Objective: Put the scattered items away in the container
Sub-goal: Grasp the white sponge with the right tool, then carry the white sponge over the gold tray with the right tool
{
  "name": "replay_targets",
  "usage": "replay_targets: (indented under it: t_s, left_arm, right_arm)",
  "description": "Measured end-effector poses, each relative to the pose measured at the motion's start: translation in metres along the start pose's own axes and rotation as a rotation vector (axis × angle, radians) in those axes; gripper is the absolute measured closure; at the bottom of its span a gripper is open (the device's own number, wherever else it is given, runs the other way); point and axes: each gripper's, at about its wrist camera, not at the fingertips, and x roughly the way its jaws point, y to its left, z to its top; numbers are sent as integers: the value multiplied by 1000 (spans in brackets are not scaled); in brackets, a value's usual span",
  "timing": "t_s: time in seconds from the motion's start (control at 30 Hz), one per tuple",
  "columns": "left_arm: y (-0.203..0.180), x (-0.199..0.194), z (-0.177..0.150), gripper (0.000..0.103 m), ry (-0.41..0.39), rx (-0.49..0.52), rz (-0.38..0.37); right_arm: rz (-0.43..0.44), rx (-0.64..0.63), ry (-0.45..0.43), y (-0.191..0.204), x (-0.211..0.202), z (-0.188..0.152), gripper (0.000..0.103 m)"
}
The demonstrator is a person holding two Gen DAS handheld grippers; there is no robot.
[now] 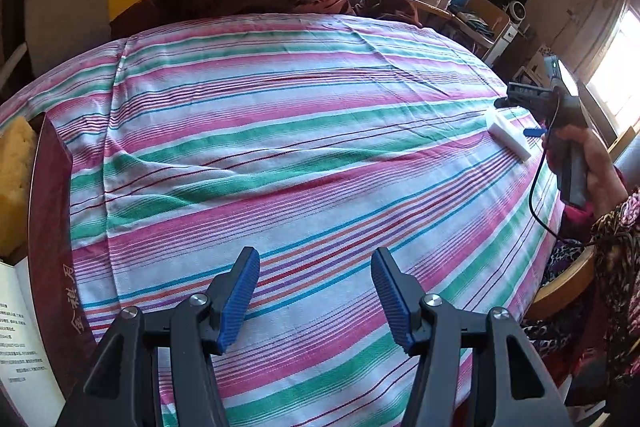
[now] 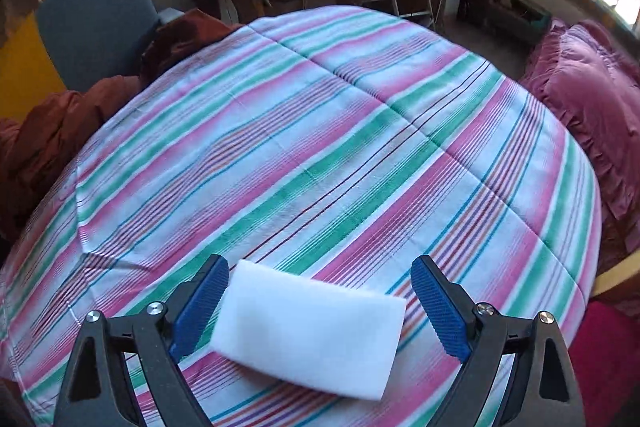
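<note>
My right gripper (image 2: 318, 307) is spread, straddling the white sponge block (image 2: 308, 331) on the striped cloth (image 2: 320, 147); pads not pressing. Its long axis runs jaw to jaw. Left gripper (image 1: 316, 301) spread, empty, far from the block; container (image 1: 50, 227) beside it.

My left handheld gripper (image 1: 315, 301) has two matte black plastic finger arms with triangular cut-outs, each joined by round silver pivot screws and tipped with a ribbed blue rubber pad (image 1: 239, 301). My right handheld gripper (image 2: 320, 311) is of identical build, with the same silver screws and textured blue pads (image 2: 440, 311). From the left camera, its black pistol-style handle (image 1: 570, 151) trails a thin black cable (image 1: 536, 183), and my sleeve (image 1: 618, 223) is dark floral-patterned fabric.
</note>
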Motion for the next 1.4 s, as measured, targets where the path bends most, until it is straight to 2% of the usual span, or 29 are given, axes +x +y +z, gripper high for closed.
replay_targets:
  t_s: [0.1, 0.2, 0.3, 0.43, 0.47, 0.6, 0.67, 0.83, 0.87, 0.9, 0.93, 0.97, 1.2, 1.4]
  left_arm:
    - [0, 2, 0, 44, 9, -3, -11]
    - [-2, 2, -2, 44, 11, -1, -21]
    - [-3, 0, -4, 44, 11, -6, -39]
    - [-7, -4, -6, 44, -6, 6, -33]
    - [-7, -5, -6, 44, -13, 5, -29]
    - [-4, -5, -6, 44, -22, 5, -3]
    - [-1, -4, -7, 44, -19, 2, 12]
    - [2, -4, -9, 44, -9, -1, 14]
    - [2, -3, -9, 44, -6, 0, 14]
    - [2, -3, -10, 44, -4, -2, 13]
    - [2, -2, -10, 44, -3, -4, 12]
    - [2, -1, -10, 44, -1, -5, 11]
    - [3, 3, -15, 44, 16, -3, 2]
    - [6, -9, -22, 44, -7, -3, -3]
  right_arm:
    - [53, 35, 32, -3, 4, -8, 10]
    - [57, -14, 30, 6, -5, -23, 11]
    - [124, -62, 47, 22, -18, -46, 11]
    - [261, -151, 83, 49, -42, -77, 12]
    - [255, -181, 67, 55, -50, -83, 12]
    - [121, -344, -84, 80, -71, -95, 8]
    - [97, -411, -80, 91, -63, -97, 7]
    - [34, -467, -18, 82, -35, -97, 7]
    - [33, -470, 1, 82, -29, -96, 7]
    - [32, -463, 21, 80, -23, -96, 13]
    - [54, -445, 36, 76, -20, -96, 24]
    - [98, -412, 41, 72, -20, -96, 28]
    - [123, -375, 44, 72, -37, -119, 31]
    - [268, -337, 60, 98, -65, -163, 30]
